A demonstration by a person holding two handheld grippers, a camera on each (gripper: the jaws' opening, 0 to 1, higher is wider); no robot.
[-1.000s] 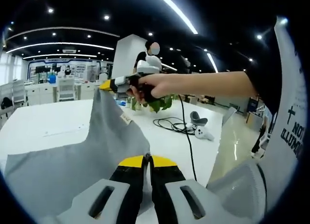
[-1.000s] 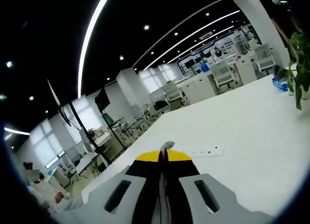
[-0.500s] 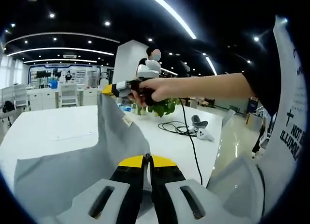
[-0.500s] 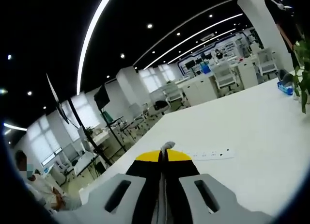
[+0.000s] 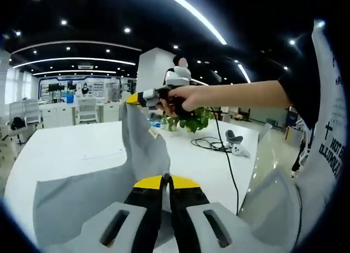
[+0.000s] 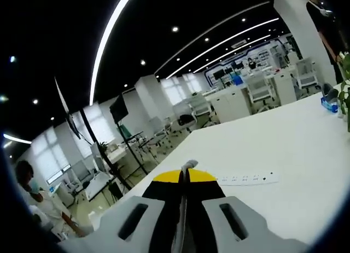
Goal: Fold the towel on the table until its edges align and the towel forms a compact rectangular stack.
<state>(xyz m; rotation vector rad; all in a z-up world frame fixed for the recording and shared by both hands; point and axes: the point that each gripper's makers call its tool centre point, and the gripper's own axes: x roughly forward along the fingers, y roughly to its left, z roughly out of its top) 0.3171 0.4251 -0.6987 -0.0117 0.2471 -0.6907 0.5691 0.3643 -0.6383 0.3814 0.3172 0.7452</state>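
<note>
My left tool point(image 5: 167, 179) is clamped on one corner of the grey towel point(image 5: 82, 193); my right tool point(image 5: 133, 98) pinches another corner, raised above the white desk point(image 5: 71, 151). The rest drapes onto the desk.

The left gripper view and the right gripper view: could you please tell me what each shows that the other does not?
Left gripper view: the grey cloth towel spread and lifted, the right gripper pinching its raised corner, a black cable and a green leafy plant.

Right gripper view: a white power strip.

Shared: the white table and yellow-tipped jaws shut on towel fabric.
</note>
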